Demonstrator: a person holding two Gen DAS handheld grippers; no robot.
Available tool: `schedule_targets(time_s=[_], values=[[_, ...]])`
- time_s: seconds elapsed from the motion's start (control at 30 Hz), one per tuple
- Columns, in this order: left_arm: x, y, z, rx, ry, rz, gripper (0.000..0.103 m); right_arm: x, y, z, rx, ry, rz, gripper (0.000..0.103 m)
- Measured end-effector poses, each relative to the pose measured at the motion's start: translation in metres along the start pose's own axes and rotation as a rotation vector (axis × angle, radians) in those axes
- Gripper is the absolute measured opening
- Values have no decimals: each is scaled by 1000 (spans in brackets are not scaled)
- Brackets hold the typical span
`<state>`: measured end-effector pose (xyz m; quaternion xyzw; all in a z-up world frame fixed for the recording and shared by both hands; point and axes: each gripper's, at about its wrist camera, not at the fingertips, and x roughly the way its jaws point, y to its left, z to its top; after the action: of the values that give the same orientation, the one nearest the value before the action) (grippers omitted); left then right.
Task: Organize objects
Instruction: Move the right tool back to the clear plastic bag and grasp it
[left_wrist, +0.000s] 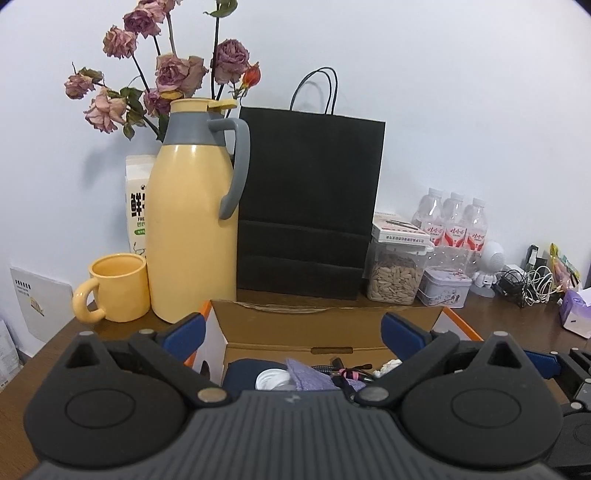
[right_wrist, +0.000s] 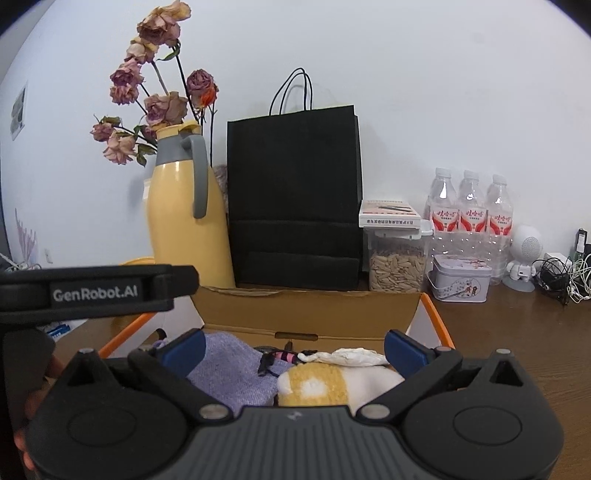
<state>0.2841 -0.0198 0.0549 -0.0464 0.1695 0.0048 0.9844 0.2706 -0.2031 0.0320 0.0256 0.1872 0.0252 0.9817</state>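
Observation:
An open cardboard box (left_wrist: 325, 325) with orange edges sits on the brown table, also in the right wrist view (right_wrist: 306, 314). It holds a purple cloth (right_wrist: 236, 373), a yellow-and-white sock (right_wrist: 325, 386), crumpled white paper (right_wrist: 354, 356), a white cap (left_wrist: 273, 380) and a dark cable (left_wrist: 347, 369). My left gripper (left_wrist: 293, 328) is open and empty above the box's near side. My right gripper (right_wrist: 295, 345) is open and empty, with the box contents showing between its fingers. The left gripper's body (right_wrist: 96, 288) shows at the left of the right wrist view.
Behind the box stand a yellow thermos jug (left_wrist: 192, 229), a yellow mug (left_wrist: 114, 288), a black paper bag (left_wrist: 306, 206), a jar of seeds (left_wrist: 397, 277), a small tin (left_wrist: 445, 290), three water bottles (left_wrist: 454, 225), dried roses (left_wrist: 166, 74) and tangled cables (left_wrist: 528, 284).

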Motion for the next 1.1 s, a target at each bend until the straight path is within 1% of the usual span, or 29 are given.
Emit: schedule_targets(time_s=[0.2, 0.33, 0.43, 0.53, 0.7, 0.87, 1.1], values=[[-9, 1, 2, 8, -12, 0, 103, -4, 0, 1, -16, 10, -13, 103], [-21, 0, 1, 28, -23, -4, 103, -12, 2, 1, -30, 3, 3, 103], [-35, 1, -5, 33, -34, -4, 103, -20, 4, 0, -52, -2, 7, 103], [-49, 3, -14, 38, -26, -4, 103, -31, 5, -3, -70, -5, 5, 103], [-68, 4, -33, 62, 11, -7, 103, -55, -1, -16, -93, 7, -1, 103], [-82, 5, -52, 83, 61, -10, 103, -74, -21, -33, -102, 63, -30, 101], [-99, 6, -71, 107, 107, -3, 103, -91, -45, -62, -104, 137, -55, 92]])
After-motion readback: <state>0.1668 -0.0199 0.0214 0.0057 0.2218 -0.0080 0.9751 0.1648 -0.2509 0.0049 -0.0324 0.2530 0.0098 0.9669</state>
